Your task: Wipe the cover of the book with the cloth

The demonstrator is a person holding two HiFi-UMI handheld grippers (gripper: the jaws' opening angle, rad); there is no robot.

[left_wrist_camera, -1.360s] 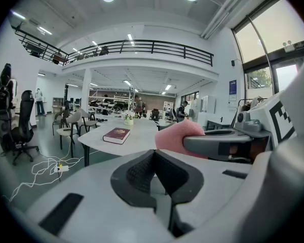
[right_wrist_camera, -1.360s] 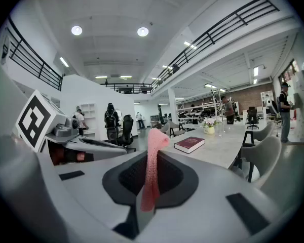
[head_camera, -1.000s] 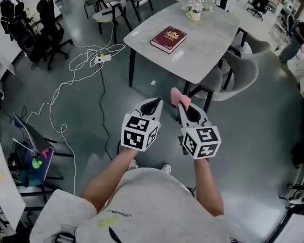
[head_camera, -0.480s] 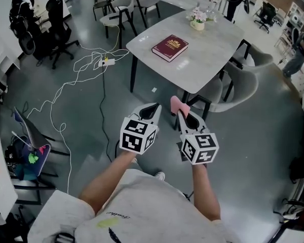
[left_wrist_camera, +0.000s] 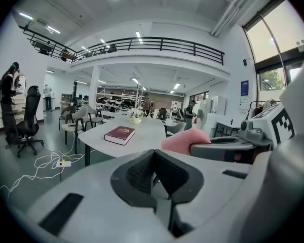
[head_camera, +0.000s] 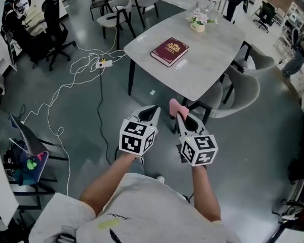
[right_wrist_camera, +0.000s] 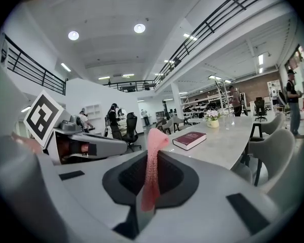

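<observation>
Light grey stone-look table on black legs, small cream pot of flowers at its far end. Grey shell chair right. White cable and white power strip on floor left. Black office chair far left.

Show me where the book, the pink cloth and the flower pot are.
dark red book (head_camera: 169, 51), head view, the middle of its cover.
pink cloth (right_wrist_camera: 152, 161), right gripper view, the middle of the upright strip.
flower pot (head_camera: 196, 27), head view, the side of the pot, below the flowers.
</observation>
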